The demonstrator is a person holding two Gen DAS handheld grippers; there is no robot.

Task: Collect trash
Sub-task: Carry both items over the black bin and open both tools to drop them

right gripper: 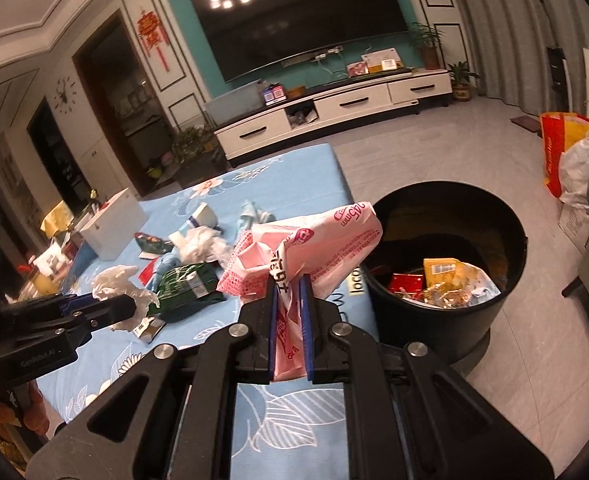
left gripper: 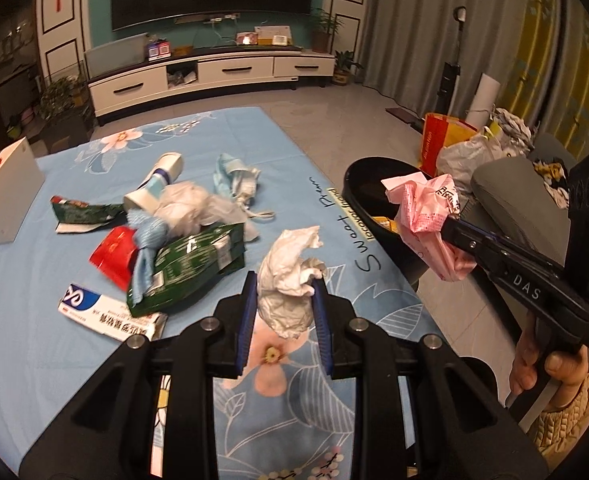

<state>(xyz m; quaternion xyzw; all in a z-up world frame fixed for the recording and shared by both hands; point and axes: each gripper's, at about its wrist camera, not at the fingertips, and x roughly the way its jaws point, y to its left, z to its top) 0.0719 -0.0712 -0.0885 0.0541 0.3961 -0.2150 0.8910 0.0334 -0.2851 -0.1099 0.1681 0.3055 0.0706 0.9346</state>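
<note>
My left gripper is shut on a crumpled white tissue and holds it above the blue flowered tablecloth. My right gripper is shut on a pink plastic wrapper, held at the table's right edge beside the black trash bin. The bin holds yellow and red wrappers. The right gripper with the pink wrapper also shows in the left wrist view, in front of the bin. A pile of trash lies on the table: green packets, a red wrapper, a paper cup, a blue mask.
A white box stands at the table's left edge. A medicine carton lies near the front. Bags and a grey sofa arm sit right of the bin. A TV cabinet lines the far wall.
</note>
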